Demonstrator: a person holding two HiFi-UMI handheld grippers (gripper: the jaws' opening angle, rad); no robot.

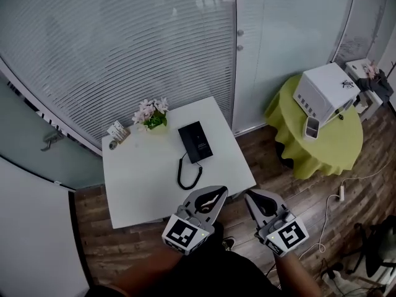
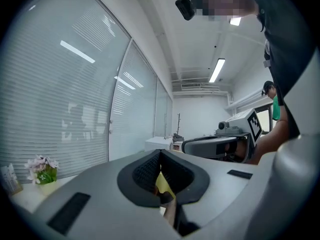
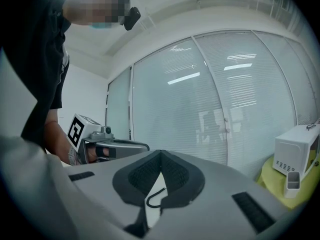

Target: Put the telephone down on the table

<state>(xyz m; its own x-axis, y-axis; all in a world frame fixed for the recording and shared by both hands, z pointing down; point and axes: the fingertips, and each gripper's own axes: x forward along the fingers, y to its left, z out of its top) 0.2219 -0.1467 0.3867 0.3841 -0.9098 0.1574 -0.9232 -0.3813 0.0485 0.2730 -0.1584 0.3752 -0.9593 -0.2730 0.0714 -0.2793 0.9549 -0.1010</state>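
Note:
A black telephone [image 1: 195, 141] lies flat near the back of the white table [image 1: 142, 184], and its coiled cord [image 1: 185, 177] loops toward the front edge. My left gripper [image 1: 221, 192] hovers by the table's front right corner, short of the phone, shut and empty. Beside it on the right, my right gripper [image 1: 250, 195] is over the floor, also shut and empty. In the left gripper view the pads meet at the tip [image 2: 160, 152]. The right gripper view shows its jaws closed [image 3: 161, 153], with a bit of cord [image 3: 156, 198] visible below them.
A pot of pink flowers [image 1: 151, 113] and a small card stand [image 1: 117, 132] sit at the table's back left. To the right is a round table with a green cloth [image 1: 328, 147] carrying a white microwave [image 1: 325, 91]. A glass wall with blinds [image 1: 124, 54] stands behind.

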